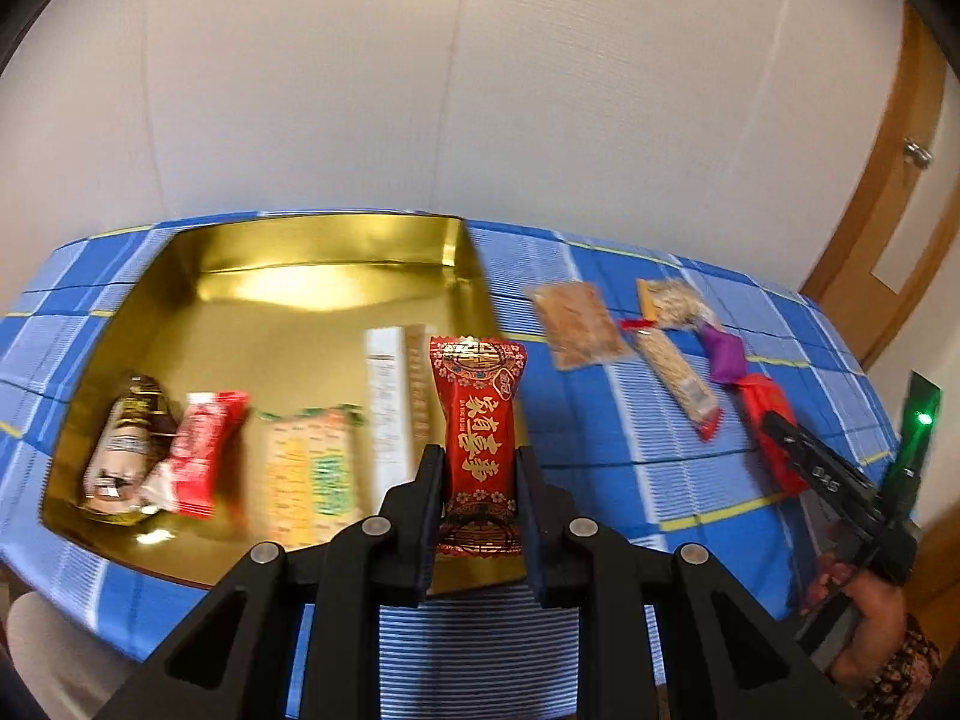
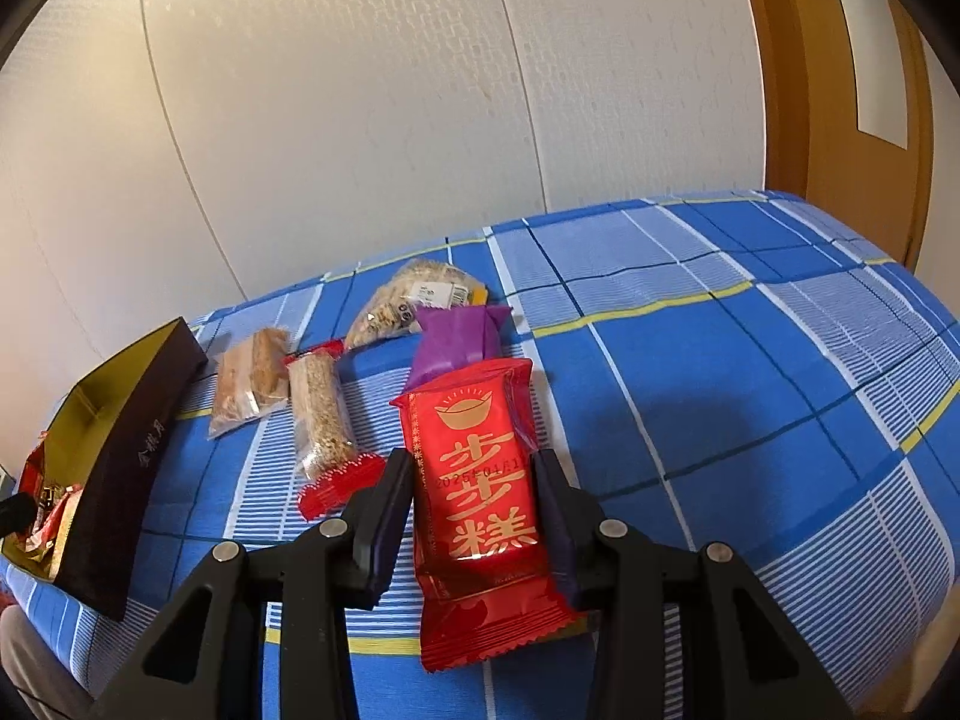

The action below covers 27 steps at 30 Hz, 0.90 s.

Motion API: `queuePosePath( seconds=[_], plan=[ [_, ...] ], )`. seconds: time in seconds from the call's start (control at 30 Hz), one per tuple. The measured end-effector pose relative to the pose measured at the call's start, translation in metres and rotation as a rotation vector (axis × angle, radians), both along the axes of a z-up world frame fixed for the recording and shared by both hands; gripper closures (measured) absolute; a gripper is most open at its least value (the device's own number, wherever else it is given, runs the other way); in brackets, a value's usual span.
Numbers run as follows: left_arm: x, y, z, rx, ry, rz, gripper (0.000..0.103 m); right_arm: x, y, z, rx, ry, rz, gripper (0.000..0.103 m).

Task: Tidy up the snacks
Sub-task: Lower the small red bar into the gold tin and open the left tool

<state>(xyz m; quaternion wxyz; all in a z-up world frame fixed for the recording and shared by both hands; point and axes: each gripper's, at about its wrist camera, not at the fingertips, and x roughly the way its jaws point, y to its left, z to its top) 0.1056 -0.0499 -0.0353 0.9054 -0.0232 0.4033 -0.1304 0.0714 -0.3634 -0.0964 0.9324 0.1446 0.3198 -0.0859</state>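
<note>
A: Left wrist view: my left gripper (image 1: 477,480) is clamped on a red foil candy packet (image 1: 480,444) with gold characters, upright between the pads, above the near edge of the gold box (image 1: 336,252).

B: Box contents?

A: Shiny gold lining, angled corners. A brown-and-gold wrapper (image 1: 123,444), a small red-and-white packet (image 1: 201,450), a flat pastel packet (image 1: 309,468) and a white stick pack (image 1: 387,402) lie on its floor.

B: Right side?

A: My right gripper (image 2: 474,480) stands narrow, pads against the sides of a glossy red cake packet (image 2: 486,504) lying on the blue checked cloth (image 2: 720,390). Beyond it: purple wrapper (image 2: 459,342), clear sesame bar (image 2: 321,414), clear bag of brown pieces (image 2: 249,381), clear bag of nutty brittle (image 2: 408,300). The box's outside is dark, matte.
</note>
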Motion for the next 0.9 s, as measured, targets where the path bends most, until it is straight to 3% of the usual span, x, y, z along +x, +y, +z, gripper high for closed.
queuePosePath(
  seconds=[0.43,0.73,0.9],
  plan=[
    [0.029,0.071,-0.021,0.027,0.083,0.164,0.08,0.0,-0.003,-0.001,0.037,-0.006,-0.011,0.062],
    [0.04,0.085,-0.043,0.056,0.134,0.19,0.079,-0.002,-0.001,-0.001,0.034,-0.012,-0.018,0.062],
    [0.037,0.083,-0.046,0.06,0.125,0.197,0.067,-0.004,-0.003,-0.001,0.048,-0.02,-0.032,0.062]
  ],
)
